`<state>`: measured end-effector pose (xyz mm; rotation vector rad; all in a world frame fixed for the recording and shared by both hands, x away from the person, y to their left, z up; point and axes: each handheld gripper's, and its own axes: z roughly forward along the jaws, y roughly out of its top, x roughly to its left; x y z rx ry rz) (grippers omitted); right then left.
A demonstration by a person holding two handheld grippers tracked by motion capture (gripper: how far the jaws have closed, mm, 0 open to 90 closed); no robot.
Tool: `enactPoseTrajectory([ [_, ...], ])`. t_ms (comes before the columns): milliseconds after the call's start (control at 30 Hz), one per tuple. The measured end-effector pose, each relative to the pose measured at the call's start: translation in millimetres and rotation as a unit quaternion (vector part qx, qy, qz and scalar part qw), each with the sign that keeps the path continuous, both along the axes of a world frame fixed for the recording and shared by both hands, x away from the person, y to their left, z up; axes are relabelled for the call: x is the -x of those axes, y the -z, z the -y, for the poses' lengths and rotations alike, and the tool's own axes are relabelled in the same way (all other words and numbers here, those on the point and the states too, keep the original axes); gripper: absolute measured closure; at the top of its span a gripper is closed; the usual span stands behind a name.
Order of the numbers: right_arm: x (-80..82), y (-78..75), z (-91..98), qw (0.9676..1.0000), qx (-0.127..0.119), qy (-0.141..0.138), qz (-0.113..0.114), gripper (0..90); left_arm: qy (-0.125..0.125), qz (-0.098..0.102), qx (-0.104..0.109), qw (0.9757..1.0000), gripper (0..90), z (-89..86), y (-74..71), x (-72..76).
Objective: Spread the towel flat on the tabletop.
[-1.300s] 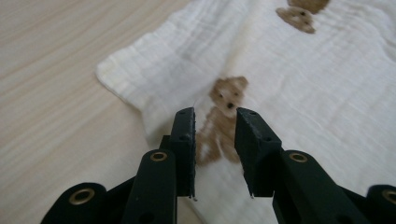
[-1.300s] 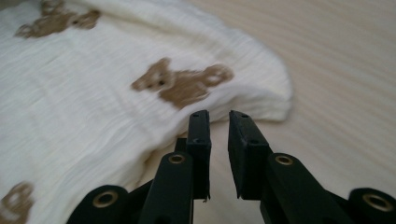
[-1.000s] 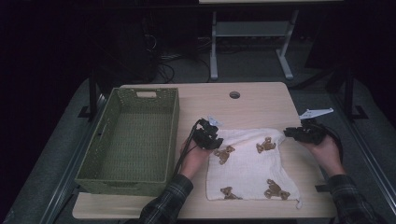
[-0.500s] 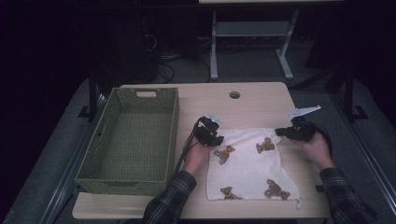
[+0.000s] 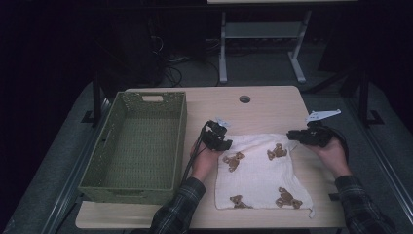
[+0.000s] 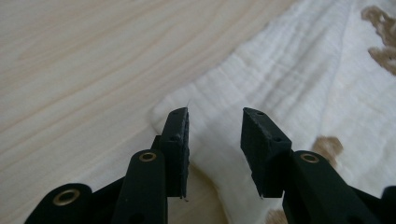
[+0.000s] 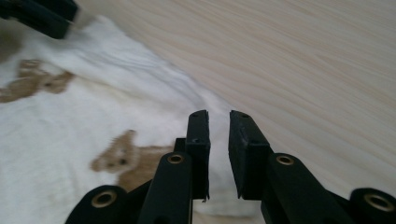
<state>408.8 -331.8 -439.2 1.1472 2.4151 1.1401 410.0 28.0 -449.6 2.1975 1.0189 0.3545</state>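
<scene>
Cloth (image 5: 258,173), soft crinkled white weave with brown bears, on smooth wood-grain table (image 5: 272,105).

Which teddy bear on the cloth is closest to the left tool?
The bear at the cloth's far left corner, right beside the left tool. The other three bears sit farther right or nearer the person.

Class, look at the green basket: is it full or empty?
Empty: the basket shows only its bare woven floor, and the cloth lies outside it on the table.
</scene>
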Motion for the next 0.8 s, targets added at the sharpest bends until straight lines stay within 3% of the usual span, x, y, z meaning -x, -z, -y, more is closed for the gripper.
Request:
enactPoseTrajectory([
  [100, -4.1, 7.6, 11.2, 0.9994, 0.012, 0.029, -0.014, 77.4, -0.004, -0.002, -0.003, 1.0000, 61.2, 1.5, 2.6, -5.3],
  [233, -7.4, 18.7, 20.0, 0.9979, 0.027, 0.045, -0.037, 75.8, -0.010, -0.005, -0.009, 0.9999, 60.7, 4.9, 5.6, -13.3],
  [367, -9.3, 25.1, 24.9, 0.9979, 0.001, 0.037, -0.052, 72.1, -0.010, -0.008, -0.015, 0.9998, 59.1, 7.1, 8.0, -19.8],
  [567, -11.7, 29.1, 18.0, 0.9973, 0.001, 0.029, -0.067, 72.5, -0.017, -0.012, -0.021, 0.9996, 57.6, 6.3, 9.8, -26.5],
  [600, -12.8, 30.5, 17.1, 0.9976, 0.002, 0.023, -0.066, 74.3, -0.020, -0.013, -0.026, 0.9994, 57.6, 5.7, 10.3, -27.5],
  [633, -12.4, 30.6, 13.6, 0.9974, 0.005, 0.018, -0.069, 82.1, -0.024, -0.012, -0.028, 0.9993, 57.8, 4.8, 11.4, -28.4],
  [800, -11.1, 28.0, 9.9, 0.9981, 0.023, 0.017, -0.054, 87.7, -0.036, -0.007, -0.030, 0.9989, 58.8, 2.6, 12.5, -32.0],
])
